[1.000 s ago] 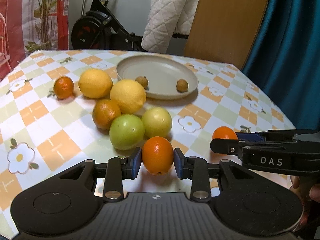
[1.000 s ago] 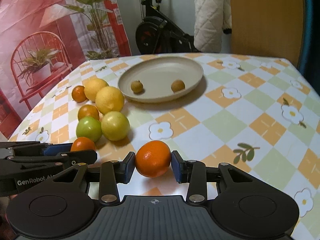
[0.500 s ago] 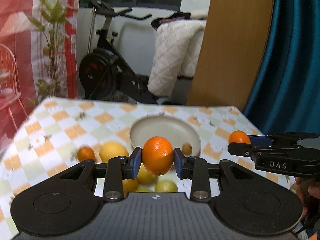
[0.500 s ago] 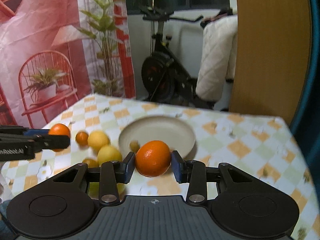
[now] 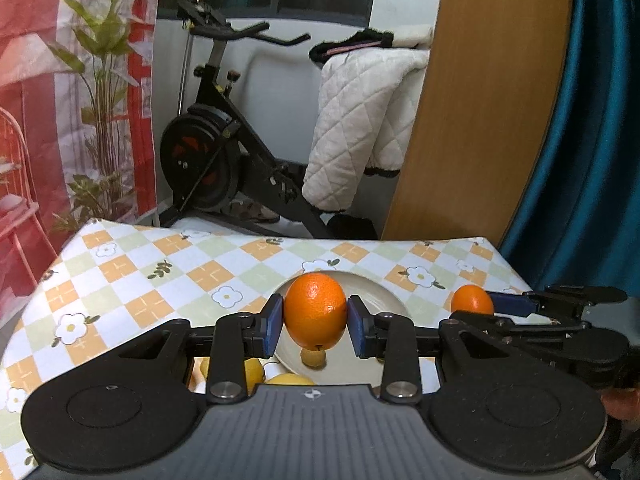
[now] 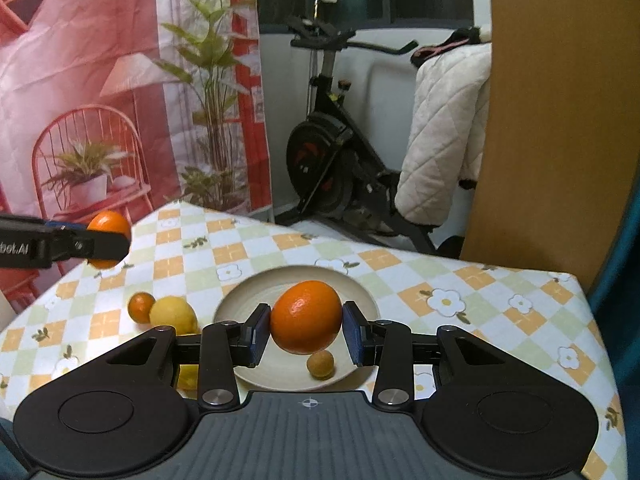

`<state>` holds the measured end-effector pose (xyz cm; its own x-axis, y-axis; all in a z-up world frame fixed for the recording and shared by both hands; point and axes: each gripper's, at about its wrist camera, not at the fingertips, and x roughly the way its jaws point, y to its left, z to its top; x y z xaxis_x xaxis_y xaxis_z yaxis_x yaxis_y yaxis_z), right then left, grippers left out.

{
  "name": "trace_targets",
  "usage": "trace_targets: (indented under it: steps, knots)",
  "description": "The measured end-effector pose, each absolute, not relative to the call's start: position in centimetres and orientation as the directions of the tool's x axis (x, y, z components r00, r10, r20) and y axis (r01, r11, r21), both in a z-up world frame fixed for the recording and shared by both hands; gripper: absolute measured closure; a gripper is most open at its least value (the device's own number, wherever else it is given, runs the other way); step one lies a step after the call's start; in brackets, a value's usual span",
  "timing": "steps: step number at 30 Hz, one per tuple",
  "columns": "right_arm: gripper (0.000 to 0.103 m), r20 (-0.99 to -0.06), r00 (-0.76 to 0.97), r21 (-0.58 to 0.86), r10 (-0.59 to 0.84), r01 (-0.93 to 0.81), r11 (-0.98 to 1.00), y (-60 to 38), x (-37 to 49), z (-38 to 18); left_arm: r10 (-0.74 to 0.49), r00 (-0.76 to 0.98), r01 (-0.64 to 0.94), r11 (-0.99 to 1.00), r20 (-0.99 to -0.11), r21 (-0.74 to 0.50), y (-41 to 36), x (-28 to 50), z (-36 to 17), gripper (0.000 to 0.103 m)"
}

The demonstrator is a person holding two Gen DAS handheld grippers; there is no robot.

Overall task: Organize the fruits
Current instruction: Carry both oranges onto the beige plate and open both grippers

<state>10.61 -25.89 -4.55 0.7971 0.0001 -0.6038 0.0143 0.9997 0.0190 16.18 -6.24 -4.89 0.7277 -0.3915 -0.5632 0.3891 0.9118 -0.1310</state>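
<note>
A: Two oranges are up off the cloth. Far left, the left gripper (image 5: 315, 330) is clamped on its orange (image 5: 315, 317). Why so high?

B: Likely to clear the fruit heap by the lemon (image 6: 173, 315) on the way over. The plate (image 6: 362, 298) lies under both, at 12 o'clock from each camera.

A: And the right gripper (image 6: 306, 334)?

B: Pinched on the other orange (image 6: 306, 322), over the plate's middle. One small brown fruit (image 6: 320, 364) sits at 5 o'clock; the rest is bare, with the table edge (image 6: 576, 280) well beyond at 3 o'clock
</note>
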Motion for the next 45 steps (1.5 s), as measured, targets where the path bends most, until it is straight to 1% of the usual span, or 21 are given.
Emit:
trace_targets:
  steps: [5, 9, 16, 24, 33, 37, 40, 42, 45]
  knots:
    - [0.067, -0.643, 0.766, 0.020, 0.005, 0.011, 1.000, -26.8, 13.1, -7.6, -0.407, 0.676, 0.375, 0.908, -0.614, -0.189, -6.7, 19.9, -7.4, 0.067]
    - [0.067, -0.666, 0.745, 0.051, 0.022, 0.016, 0.999, -27.7, 15.2, -9.5, -0.401, 0.646, 0.394, 0.904, -0.649, -0.166, -8.1, 22.5, -9.1, 0.067]
    - [0.067, -0.701, 0.713, 0.046, 0.020, 0.017, 0.999, -28.8, 19.0, -11.9, -0.423, 0.588, 0.442, 0.882, -0.690, -0.164, -10.4, 26.0, -11.4, 0.067]
    - [0.067, -0.741, 0.671, 0.061, 0.025, 0.030, 0.998, -29.9, 21.2, -14.5, -0.409, 0.534, 0.456, 0.876, -0.741, -0.155, -12.2, 28.5, -14.5, 0.067]
    - [0.067, -0.758, 0.651, 0.075, 0.038, 0.030, 0.997, -30.5, 21.9, -15.4, -0.382, 0.502, 0.426, 0.890, -0.776, -0.163, -12.8, 30.4, -16.3, 0.066]
    - [0.063, -0.759, 0.649, 0.086, 0.045, 0.033, 0.996, -30.6, 22.1, -15.4, -0.378, 0.491, 0.425, 0.890, -0.785, -0.162, -13.1, 30.6, -16.7, 0.066]
    - [0.062, -0.752, 0.658, 0.083, 0.036, 0.041, 0.996, -30.6, 21.8, -15.1, -0.376, 0.495, 0.420, 0.893, -0.783, -0.163, -13.0, 30.5, -16.5, 0.064]
    - [0.061, -0.740, 0.672, 0.087, 0.030, 0.051, 0.995, -30.6, 21.3, -14.6, -0.379, 0.503, 0.421, 0.892, -0.777, -0.163, -12.6, 30.2, -16.0, 0.060]
    - [0.056, -0.713, 0.701, 0.108, 0.028, 0.070, 0.992, -30.5, 20.0, -13.5, -0.389, 0.526, 0.414, 0.894, -0.757, -0.171, -11.7, 29.3, -14.7, 0.058]
